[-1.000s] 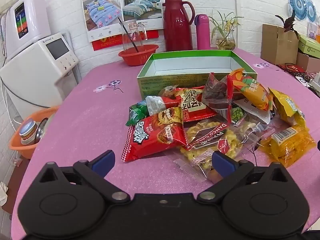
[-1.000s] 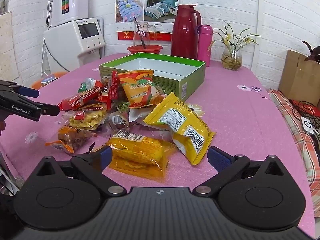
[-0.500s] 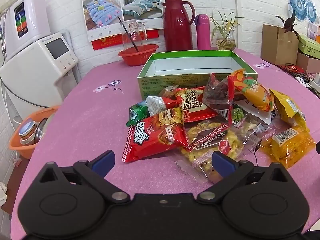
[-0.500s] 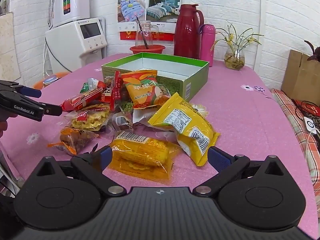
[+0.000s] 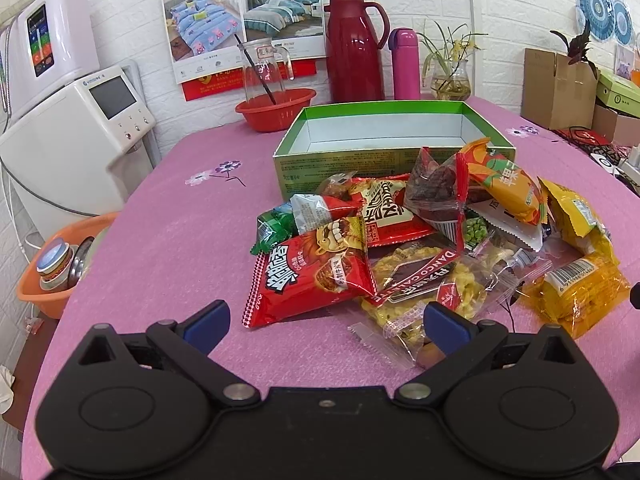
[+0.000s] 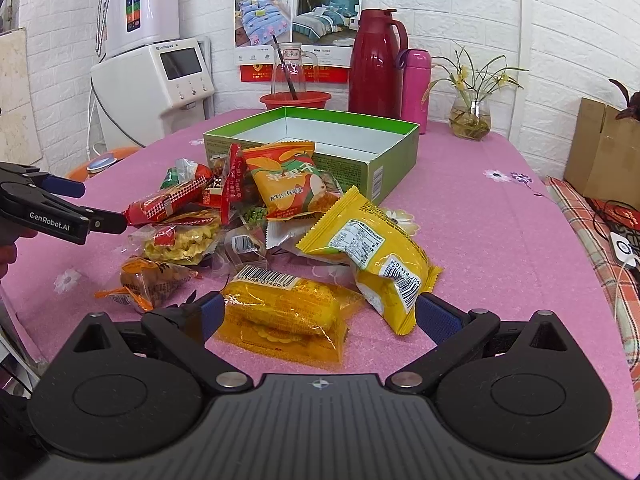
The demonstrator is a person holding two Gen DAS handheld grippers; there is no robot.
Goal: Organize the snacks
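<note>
Since a second ago the right gripper point(image 6: 318, 314) has crept forward toward the corn packet point(image 6: 282, 314), which now lies between its blue fingertips; the left gripper point(image 5: 326, 320) has barely shifted. Both tools stand wide apart and hold nothing. In the left wrist view, the left gripper faces the red chip bag point(image 5: 310, 270) at the near edge of the snack pile, with a clear packet of yellow crackers point(image 5: 430, 286) just beside its right fingertip. The pile sits on the pink table point(image 5: 168, 248), pressed up against the front wall of the green box point(image 6: 390, 168), whose inside shows no snacks. In the right wrist view, a yellow packet point(image 6: 372, 250) lies tilted just behind the corn packet, and an orange bag point(image 6: 290, 180) leans against the box.
</note>
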